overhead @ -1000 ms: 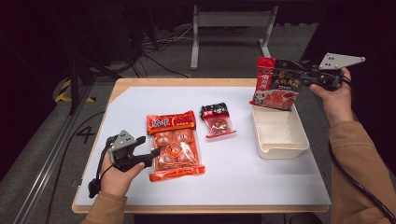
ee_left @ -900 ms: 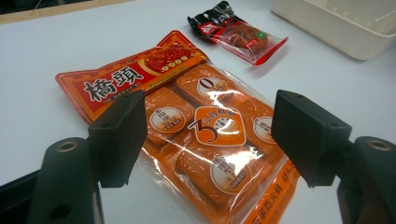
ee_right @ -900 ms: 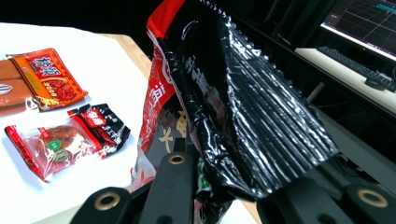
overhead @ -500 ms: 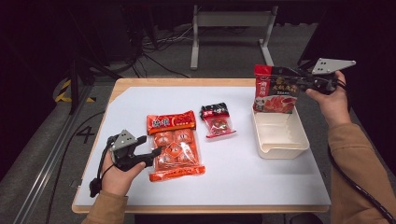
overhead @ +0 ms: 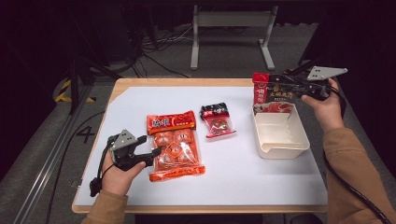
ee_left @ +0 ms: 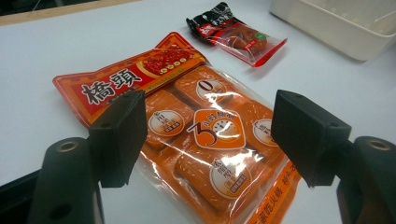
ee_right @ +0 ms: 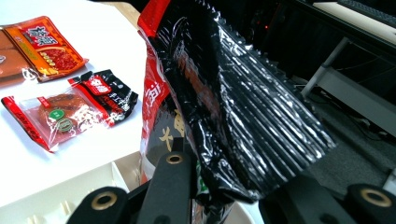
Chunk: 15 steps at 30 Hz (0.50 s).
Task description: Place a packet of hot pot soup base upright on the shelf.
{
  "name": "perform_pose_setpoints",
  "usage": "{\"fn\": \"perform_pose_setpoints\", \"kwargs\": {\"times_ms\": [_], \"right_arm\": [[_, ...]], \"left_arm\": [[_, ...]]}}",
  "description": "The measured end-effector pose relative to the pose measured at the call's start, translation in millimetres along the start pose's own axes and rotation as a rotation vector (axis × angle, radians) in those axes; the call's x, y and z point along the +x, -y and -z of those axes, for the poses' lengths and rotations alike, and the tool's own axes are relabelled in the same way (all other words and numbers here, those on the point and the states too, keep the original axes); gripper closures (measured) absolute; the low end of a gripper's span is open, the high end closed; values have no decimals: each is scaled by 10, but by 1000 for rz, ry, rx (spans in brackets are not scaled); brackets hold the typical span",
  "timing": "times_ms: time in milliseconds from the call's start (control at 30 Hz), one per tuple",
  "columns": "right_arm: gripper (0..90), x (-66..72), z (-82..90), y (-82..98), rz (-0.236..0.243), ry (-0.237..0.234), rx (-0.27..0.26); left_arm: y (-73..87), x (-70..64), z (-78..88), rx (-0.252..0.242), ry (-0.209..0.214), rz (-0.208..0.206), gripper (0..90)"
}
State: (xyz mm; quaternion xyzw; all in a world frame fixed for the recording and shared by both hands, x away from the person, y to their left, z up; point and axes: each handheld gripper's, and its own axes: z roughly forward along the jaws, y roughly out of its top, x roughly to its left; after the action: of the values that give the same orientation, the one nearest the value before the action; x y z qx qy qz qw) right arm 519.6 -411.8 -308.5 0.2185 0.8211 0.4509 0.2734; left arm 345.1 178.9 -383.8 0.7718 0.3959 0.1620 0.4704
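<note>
The right hand-held gripper point(overhead: 280, 87) pinches a red-and-black sauce pouch point(overhead: 271, 93) by its crinkly top seam over the far end of the white tray point(overhead: 281, 150), the soft, light bag hanging limp, while the left hand-held gripper point(overhead: 152, 156) rests spread beside the orange multipack point(overhead: 175, 145) on the bench point(overhead: 243, 172).

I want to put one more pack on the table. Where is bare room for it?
The near strip of the table, in front of the orange pack and the white tray, is bare. The far left corner behind the orange pack is bare too. The middle is crowded: the small pack lies between orange pack and tray.
</note>
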Motion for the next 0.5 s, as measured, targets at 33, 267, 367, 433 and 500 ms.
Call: {"fn": "perform_pose_setpoints", "kwargs": {"times_ms": [33, 267, 367, 433, 500], "right_arm": [[784, -1, 9, 8, 3, 3, 5], [785, 25, 46, 92, -31, 27, 21], [786, 34, 69, 133, -66, 37, 37], [790, 55, 69, 124, -59, 44, 54], [793, 75, 60, 104, -50, 55, 76]], "left_arm": [[-3, -5, -6, 1, 1, -2, 280], [-20, -32, -32, 2, 9, -12, 279], [-30, -28, -52, -2, 15, -13, 280], [-40, -30, -63, 1, 17, -18, 280], [-49, -38, -78, -1, 22, -20, 280]]}}
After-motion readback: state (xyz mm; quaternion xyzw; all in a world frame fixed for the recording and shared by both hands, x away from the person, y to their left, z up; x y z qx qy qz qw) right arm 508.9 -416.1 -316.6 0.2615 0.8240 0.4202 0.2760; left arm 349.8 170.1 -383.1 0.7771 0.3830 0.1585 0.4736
